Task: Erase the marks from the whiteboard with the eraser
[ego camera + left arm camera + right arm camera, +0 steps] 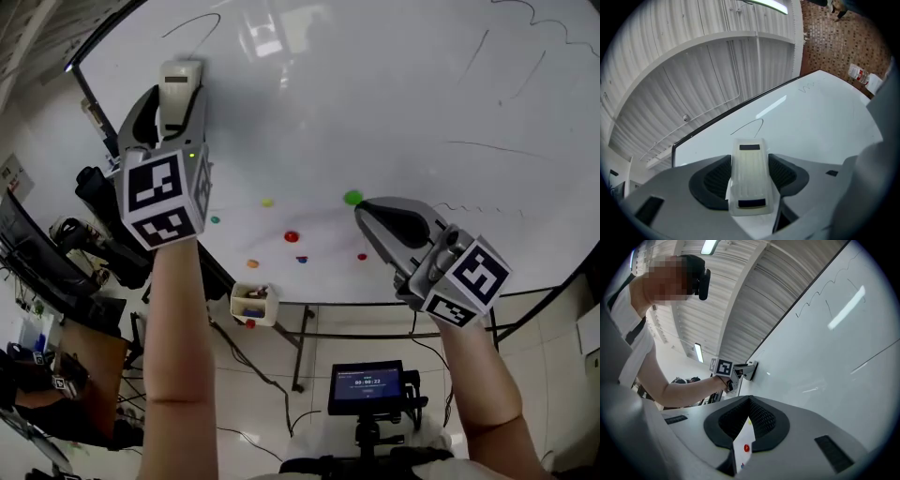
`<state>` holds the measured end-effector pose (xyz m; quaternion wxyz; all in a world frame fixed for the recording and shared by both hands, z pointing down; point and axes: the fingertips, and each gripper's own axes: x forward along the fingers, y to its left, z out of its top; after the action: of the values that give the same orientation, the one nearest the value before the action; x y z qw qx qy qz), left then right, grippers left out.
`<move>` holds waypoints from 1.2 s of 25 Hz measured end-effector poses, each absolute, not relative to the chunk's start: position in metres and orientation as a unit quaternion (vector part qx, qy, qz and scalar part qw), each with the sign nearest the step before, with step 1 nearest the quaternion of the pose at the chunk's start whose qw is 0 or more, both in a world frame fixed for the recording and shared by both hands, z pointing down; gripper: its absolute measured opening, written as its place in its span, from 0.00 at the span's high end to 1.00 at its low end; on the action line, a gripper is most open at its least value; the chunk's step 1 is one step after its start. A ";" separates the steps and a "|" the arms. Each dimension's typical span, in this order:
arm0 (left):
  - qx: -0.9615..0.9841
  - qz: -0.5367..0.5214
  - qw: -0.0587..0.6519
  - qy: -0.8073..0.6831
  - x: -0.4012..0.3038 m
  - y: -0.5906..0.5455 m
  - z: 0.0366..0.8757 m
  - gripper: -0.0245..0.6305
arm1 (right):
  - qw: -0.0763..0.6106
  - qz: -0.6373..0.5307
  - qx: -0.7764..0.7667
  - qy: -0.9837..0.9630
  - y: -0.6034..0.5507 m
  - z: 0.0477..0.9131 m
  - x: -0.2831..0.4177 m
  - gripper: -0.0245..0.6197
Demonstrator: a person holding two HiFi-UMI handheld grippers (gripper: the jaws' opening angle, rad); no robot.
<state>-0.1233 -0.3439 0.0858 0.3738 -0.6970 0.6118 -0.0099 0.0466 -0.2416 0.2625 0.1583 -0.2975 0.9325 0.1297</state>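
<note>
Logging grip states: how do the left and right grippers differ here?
The left gripper is shut on the eraser; the right gripper holds nothing, its jaws meeting at the tips. The left gripper is high, near the curved mark; the right gripper sits lower, by the green magnet. Both point at the whiteboard.

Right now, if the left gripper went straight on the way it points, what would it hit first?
The whiteboard. The left gripper is shut on the eraser, whose tip leads toward the board just below a curved black mark; whether it touches is unclear.
</note>
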 end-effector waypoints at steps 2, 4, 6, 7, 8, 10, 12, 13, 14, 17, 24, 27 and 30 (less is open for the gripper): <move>-0.702 -0.018 0.405 0.585 -0.103 -0.339 0.087 0.54 | 0.157 0.131 -0.305 0.930 -0.243 0.265 0.049 0.95; -0.691 -0.042 0.438 0.573 -0.092 -0.338 0.091 0.54 | 0.156 0.133 -0.308 0.929 -0.243 0.266 0.050 0.95; -0.680 -0.060 0.447 0.578 -0.095 -0.339 0.094 0.53 | 0.156 0.135 -0.308 0.929 -0.244 0.265 0.050 0.95; -0.679 -0.062 0.439 0.586 -0.101 -0.341 0.095 0.53 | 0.157 0.136 -0.307 0.929 -0.244 0.264 0.050 0.95; -0.680 -0.058 0.424 0.596 -0.110 -0.343 0.095 0.53 | 0.158 0.137 -0.307 0.928 -0.244 0.263 0.050 0.95; -0.682 -0.041 0.386 0.620 -0.133 -0.347 0.094 0.53 | 0.161 0.139 -0.306 0.928 -0.244 0.262 0.049 0.95; -0.677 -0.029 0.364 0.639 -0.150 -0.350 0.092 0.54 | 0.161 0.136 -0.304 0.929 -0.243 0.263 0.048 0.95; -0.676 -0.026 0.359 0.643 -0.154 -0.351 0.092 0.53 | 0.161 0.133 -0.304 0.929 -0.242 0.263 0.048 0.95; -0.678 -0.023 0.356 0.643 -0.153 -0.352 0.092 0.54 | 0.159 0.131 -0.305 0.930 -0.242 0.263 0.049 0.95; -0.690 -0.012 0.356 0.630 -0.141 -0.351 0.088 0.54 | 0.158 0.129 -0.309 0.929 -0.240 0.260 0.053 0.95; -0.698 -0.002 0.381 0.606 -0.112 -0.341 0.051 0.54 | 0.167 0.142 -0.309 0.926 -0.241 0.247 0.059 0.95; -0.699 -0.002 0.405 0.590 -0.098 -0.336 0.036 0.54 | 0.170 0.146 -0.306 0.925 -0.241 0.241 0.058 0.95; -0.697 -0.029 0.434 0.571 -0.093 -0.334 0.040 0.54 | 0.170 0.144 -0.303 0.927 -0.244 0.242 0.055 0.95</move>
<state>-0.0933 -0.3340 0.0404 0.4336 -0.6967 0.5707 -0.0289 0.0549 -0.2439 0.2416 0.1701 -0.3027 0.9267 0.1437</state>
